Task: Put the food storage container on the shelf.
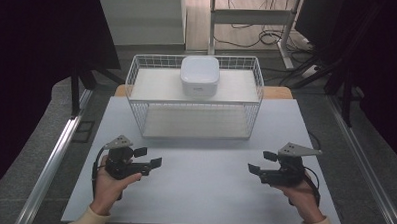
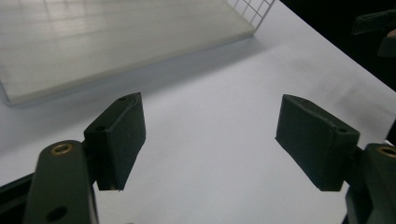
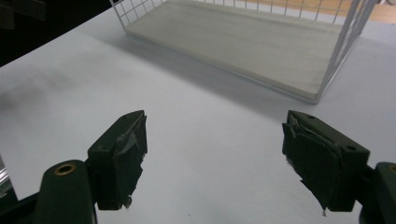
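A white wire two-level rack (image 1: pixel 194 97) stands at the back middle of the white table (image 1: pixel 203 192). On its upper shelf sits a white rounded square box (image 1: pixel 200 75). My left gripper (image 1: pixel 149 158) is held low over the table at the front left, open, with nothing between its jaws. My right gripper (image 1: pixel 262 162) mirrors it at the front right, also open and holding nothing. In the left gripper view the open gripper (image 2: pixel 210 133) faces the rack's lower shelf (image 2: pixel 116 42). In the right gripper view the open gripper (image 3: pixel 215 154) looks at the same lower shelf (image 3: pixel 243 42).
Metal rails (image 1: pixel 55 157) run along both sides of the table. Behind the rack are a desk frame (image 1: pixel 250 18) and loose cables (image 1: pixel 269 37) on the floor. Bare table surface lies between the two grippers and in front of the rack.
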`<state>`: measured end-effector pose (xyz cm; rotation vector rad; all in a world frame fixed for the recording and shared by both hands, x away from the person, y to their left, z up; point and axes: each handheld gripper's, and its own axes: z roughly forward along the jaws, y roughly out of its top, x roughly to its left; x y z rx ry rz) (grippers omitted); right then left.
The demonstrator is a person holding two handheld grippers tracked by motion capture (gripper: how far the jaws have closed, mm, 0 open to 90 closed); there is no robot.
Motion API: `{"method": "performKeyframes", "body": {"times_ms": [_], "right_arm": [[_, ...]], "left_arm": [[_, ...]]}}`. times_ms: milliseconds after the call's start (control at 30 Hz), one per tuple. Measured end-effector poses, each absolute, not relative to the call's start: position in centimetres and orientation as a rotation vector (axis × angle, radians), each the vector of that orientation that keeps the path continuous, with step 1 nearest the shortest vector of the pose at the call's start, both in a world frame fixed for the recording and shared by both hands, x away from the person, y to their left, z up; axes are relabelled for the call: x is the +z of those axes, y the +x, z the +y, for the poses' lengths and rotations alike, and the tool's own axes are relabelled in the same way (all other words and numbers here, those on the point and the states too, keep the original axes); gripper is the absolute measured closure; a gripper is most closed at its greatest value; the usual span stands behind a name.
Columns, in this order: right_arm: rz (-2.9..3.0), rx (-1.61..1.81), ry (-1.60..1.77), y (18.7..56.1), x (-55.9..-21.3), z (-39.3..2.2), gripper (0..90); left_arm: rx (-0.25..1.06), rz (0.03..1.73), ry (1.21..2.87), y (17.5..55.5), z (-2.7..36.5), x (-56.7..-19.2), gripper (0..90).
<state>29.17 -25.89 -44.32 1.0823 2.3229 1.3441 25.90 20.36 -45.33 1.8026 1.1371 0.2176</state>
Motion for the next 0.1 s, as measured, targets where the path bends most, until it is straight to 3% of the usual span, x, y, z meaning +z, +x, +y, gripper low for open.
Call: {"method": "performKeyframes", "body": {"times_ms": [100], "right_arm": [[2.303,1.342,1.080,29.09,-44.26,-26.09,19.6]], "left_arm": [[0.221,1.133,1.805,25.93,20.43,-45.36,24.1]]}}
